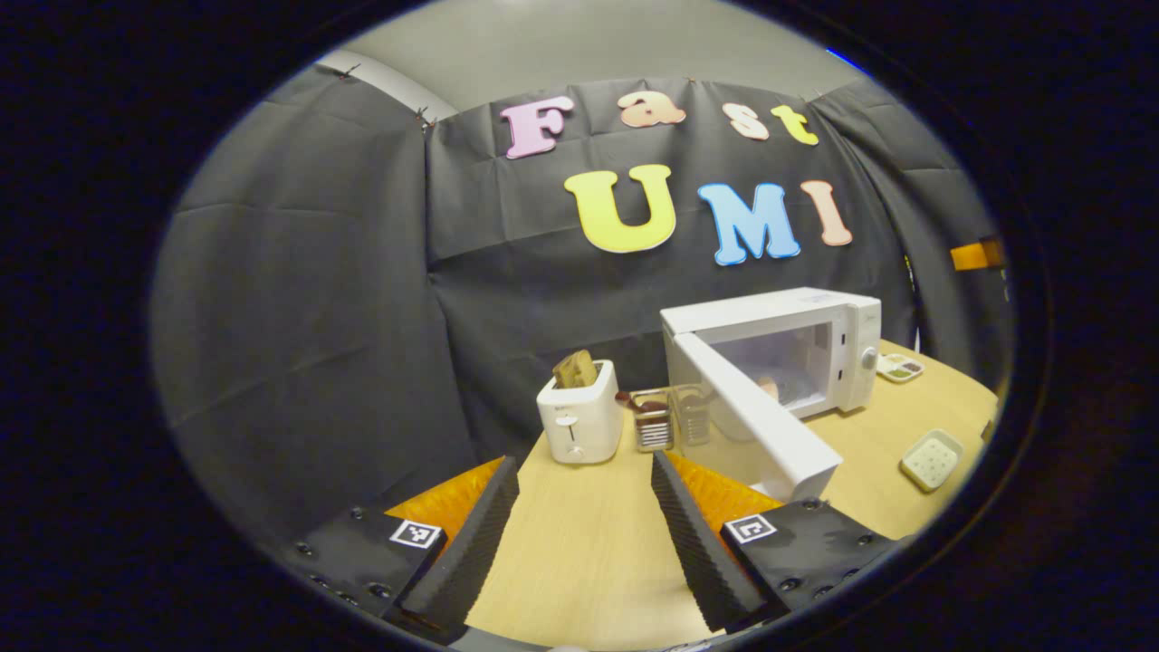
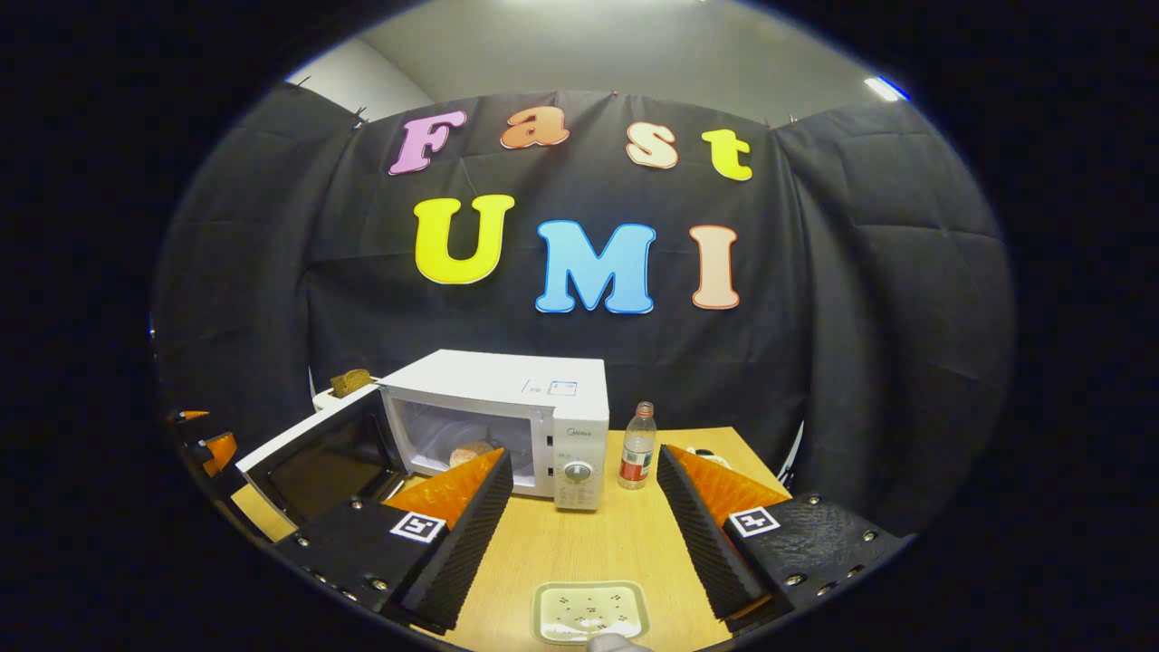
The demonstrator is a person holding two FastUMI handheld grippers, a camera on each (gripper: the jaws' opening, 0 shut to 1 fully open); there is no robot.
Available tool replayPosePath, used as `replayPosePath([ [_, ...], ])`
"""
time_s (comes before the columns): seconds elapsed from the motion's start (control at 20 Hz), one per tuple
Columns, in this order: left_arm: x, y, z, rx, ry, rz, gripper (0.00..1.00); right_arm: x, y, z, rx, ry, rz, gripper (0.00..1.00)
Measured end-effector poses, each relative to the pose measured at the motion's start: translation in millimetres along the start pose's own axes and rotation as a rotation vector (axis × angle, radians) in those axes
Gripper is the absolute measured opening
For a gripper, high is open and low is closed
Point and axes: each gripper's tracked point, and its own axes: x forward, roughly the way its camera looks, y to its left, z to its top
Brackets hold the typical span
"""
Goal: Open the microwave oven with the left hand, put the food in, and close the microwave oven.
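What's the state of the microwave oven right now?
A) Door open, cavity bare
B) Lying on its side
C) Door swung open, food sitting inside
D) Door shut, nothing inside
C: the microwave oven stands upright with its door swung wide open, and a round piece of food rests inside the lit cavity.

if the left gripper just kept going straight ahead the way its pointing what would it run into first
Probably the small clear rack beside the toaster: it sits nearly in line with the open gap of the left gripper, across bare table. The open microwave door lies just right of that line, so depth is uncertain.
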Motion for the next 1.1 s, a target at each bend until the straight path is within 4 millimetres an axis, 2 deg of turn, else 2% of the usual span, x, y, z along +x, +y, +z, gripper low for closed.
replayPosePath([
  [0.1, 2.8, -8.4, -26.8, 0.011, 0.044, -0.008, 1.0, -0.7, 8.8, 6.1, 0.009, 0.001, 0.017, 0.98],
  [0.25, 4.5, -27.4, -43.6, 0.013, 0.067, -0.05, 0.94, -1.9, 17.7, 9.9, 0.002, 0.009, 0.044, 0.98],
  [0.3, 4.8, -35.2, -45.7, 0.008, 0.068, -0.07, 1.0, -3.2, 20.2, 10.7, -0.01, 0.01, 0.049, 0.98],
  [0.5, 6.6, -53.3, -41.2, 0.012, 0.061, -0.107, 0.94, -7.9, 24.1, 18.6, 0.001, 0.002, 0.054, 0.98],
  [0.65, 1.4, -76.0, -36.4, 0.005, 0.056, -0.147, 0.94, -9.8, 17.4, 24.2, 0.038, -0.006, 0.04, 0.98],
  [0.75, -2.9, -99.5, -30.3, 0.002, 0.054, -0.191, 0.94, -10.7, 9.1, 27.0, 0.066, -0.01, 0.021, 0.98],
  [1.1, -3.6, -211.5, -16.6, 0.046, 0.035, -0.39, 0.94, -16.4, -29.2, 25.6, 0.125, -0.002, -0.04, 0.98],
])
